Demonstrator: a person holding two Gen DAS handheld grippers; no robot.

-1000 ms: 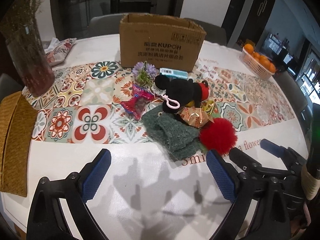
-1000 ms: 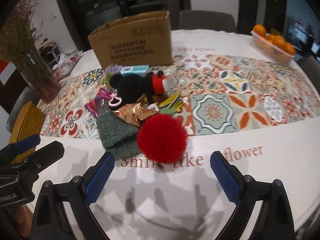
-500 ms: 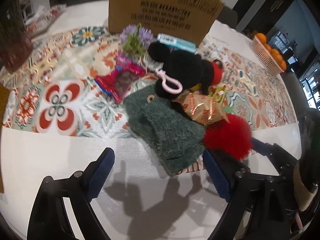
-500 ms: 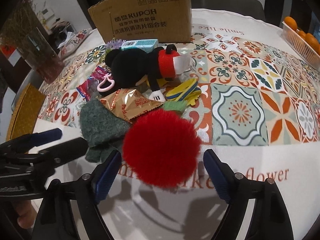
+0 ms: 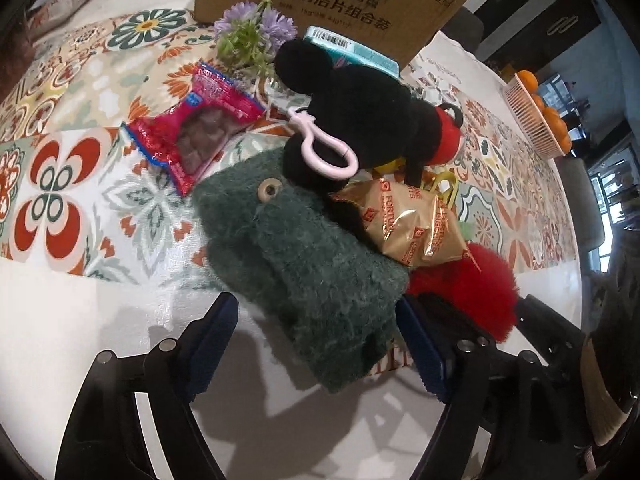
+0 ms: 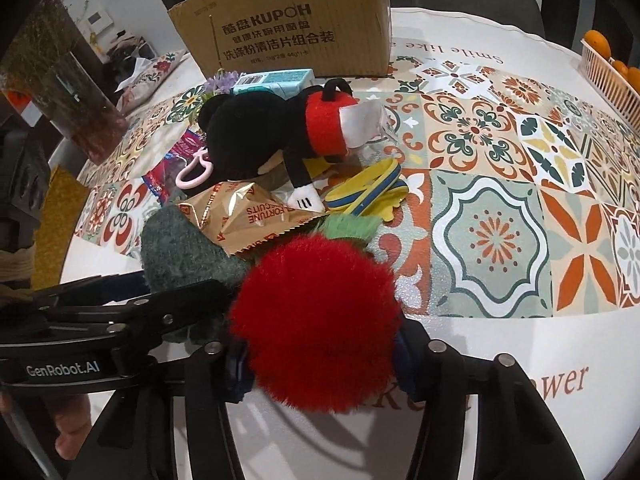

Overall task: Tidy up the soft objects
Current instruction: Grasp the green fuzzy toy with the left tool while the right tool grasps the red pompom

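A fuzzy dark green cloth [image 5: 304, 272] lies at the front of a pile on the table, its near end between the open fingers of my left gripper [image 5: 316, 344]. A red pompom [image 6: 316, 320] sits between the fingers of my right gripper [image 6: 320, 360], which stand close against its sides; it also shows in the left wrist view [image 5: 468, 292]. A black plush mouse [image 5: 356, 120] with a pink clip [image 5: 324, 152] lies behind, partly on the green cloth. The green cloth also shows in the right wrist view [image 6: 180, 248].
A gold biscuit packet [image 5: 408, 224], a red snack packet [image 5: 196, 132], purple flowers [image 5: 252, 36], a teal box [image 6: 276, 80] and yellow bands [image 6: 368, 192] are in the pile. A cardboard box [image 6: 288, 28] stands behind. An orange basket [image 5: 536, 120] is far right.
Both grippers have moved forward and down to the pile. The left fingers now flank the green cloth's near end, and the right fingers have narrowed around the red pompom.
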